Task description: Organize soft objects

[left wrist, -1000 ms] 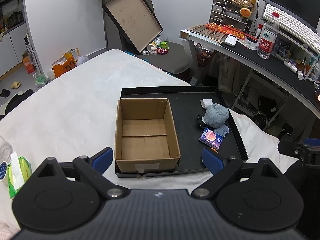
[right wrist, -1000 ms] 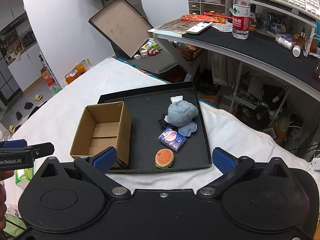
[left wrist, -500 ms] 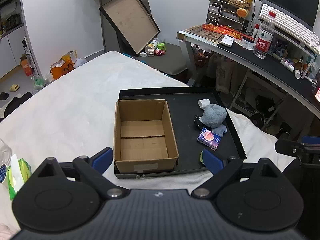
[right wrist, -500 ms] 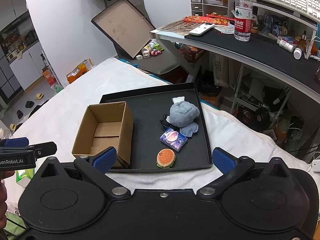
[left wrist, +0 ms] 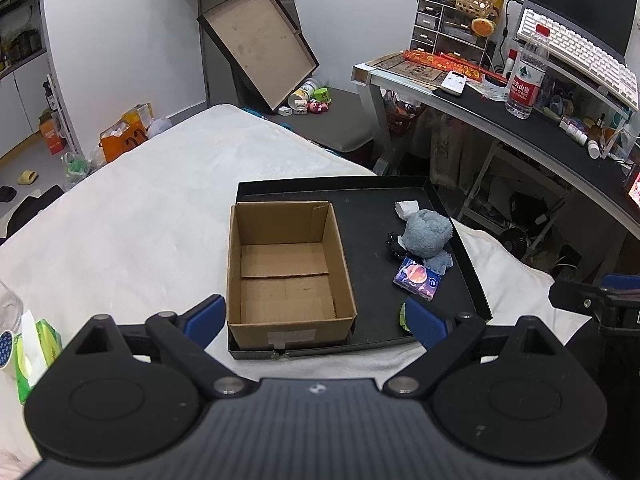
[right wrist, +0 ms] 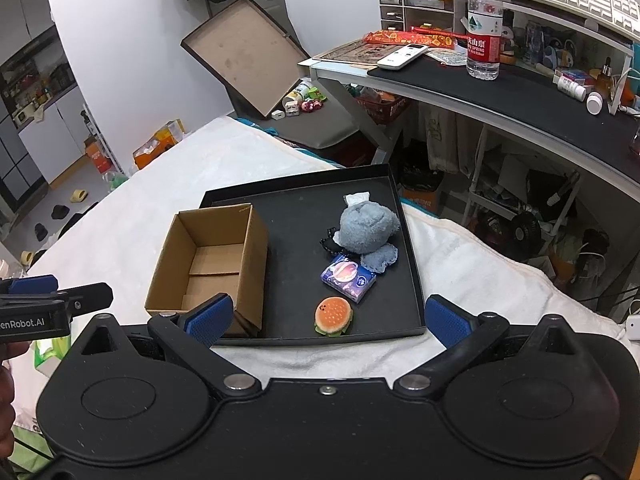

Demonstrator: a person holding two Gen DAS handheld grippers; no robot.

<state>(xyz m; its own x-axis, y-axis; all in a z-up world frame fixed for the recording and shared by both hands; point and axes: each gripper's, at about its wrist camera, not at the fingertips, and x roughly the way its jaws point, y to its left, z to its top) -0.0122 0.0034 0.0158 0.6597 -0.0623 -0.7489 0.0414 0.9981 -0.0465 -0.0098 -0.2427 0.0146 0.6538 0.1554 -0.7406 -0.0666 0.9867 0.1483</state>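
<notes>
On a white-covered bed (left wrist: 152, 216), lay a shallow black tray (right wrist: 412, 280), bearing at its left side an open cardboard box (left wrist: 286, 268), bare inside. To the right of the box, well apart from it, sat the soft things in a loose cluster: a grey-blue plush (right wrist: 368, 228), largest, touching a small black item (right wrist: 330, 245) at its left, with a white crumpled scrap (right wrist: 356, 198) just behind; in front, a purple tissue pack (right wrist: 349, 277); nearest, a little burger toy (right wrist: 333, 316). Hovered short of the tray, both the left gripper (left wrist: 316, 322) and right gripper (right wrist: 326, 318), fingers spread wide, holding nothing. Probably best begun with the right gripper on the nearest piece, the burger: lowered straight over it, closed gently on its sides, lifted above the box wall before crossing. Likely squashy, so prone to slipping under a shallow pinch.
</notes>
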